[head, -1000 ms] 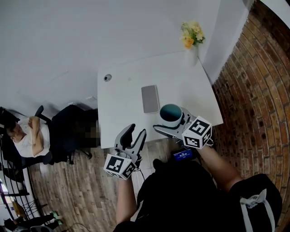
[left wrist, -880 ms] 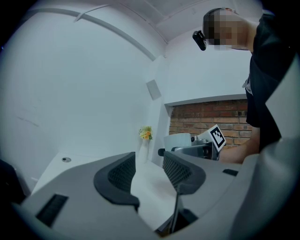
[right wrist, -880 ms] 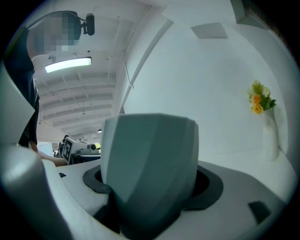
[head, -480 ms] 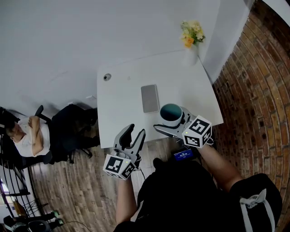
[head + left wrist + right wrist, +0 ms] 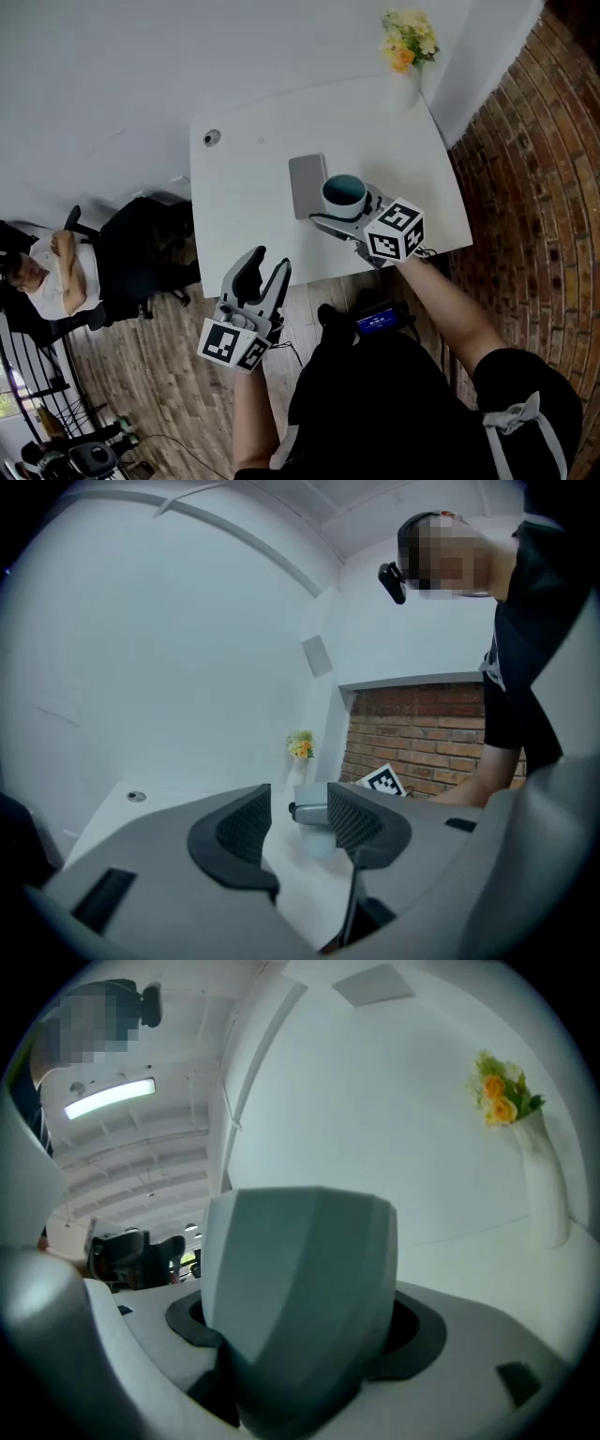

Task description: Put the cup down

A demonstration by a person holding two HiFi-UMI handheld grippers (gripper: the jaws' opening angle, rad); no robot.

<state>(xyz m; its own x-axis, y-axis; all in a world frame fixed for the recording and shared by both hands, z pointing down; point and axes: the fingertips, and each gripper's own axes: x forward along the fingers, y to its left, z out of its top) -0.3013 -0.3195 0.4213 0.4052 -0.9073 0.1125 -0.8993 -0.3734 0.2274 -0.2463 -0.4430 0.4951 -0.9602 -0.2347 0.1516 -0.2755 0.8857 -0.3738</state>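
Note:
A pale faceted cup (image 5: 343,196) with a teal inside is held in my right gripper (image 5: 339,214), which is shut on it over the white table (image 5: 244,187). In the right gripper view the cup (image 5: 298,1288) fills the space between the jaws and stands upright. Whether its base touches the table is hidden. My left gripper (image 5: 263,273) hangs open off the table's near edge, over the wooden floor, with nothing between its fingers (image 5: 246,825). The left gripper view shows the cup (image 5: 316,832) far ahead on the table.
A grey tablet (image 5: 306,185) lies flat just left of the cup. A white vase of yellow flowers (image 5: 409,52) stands at the table's far right corner. A cable hole (image 5: 212,138) sits far left. A brick wall (image 5: 525,150) runs along the right; a seated person (image 5: 52,272) is at left.
My right gripper has carried the cup farther onto the table, close beside the tablet. The left gripper has stayed open off the near edge.

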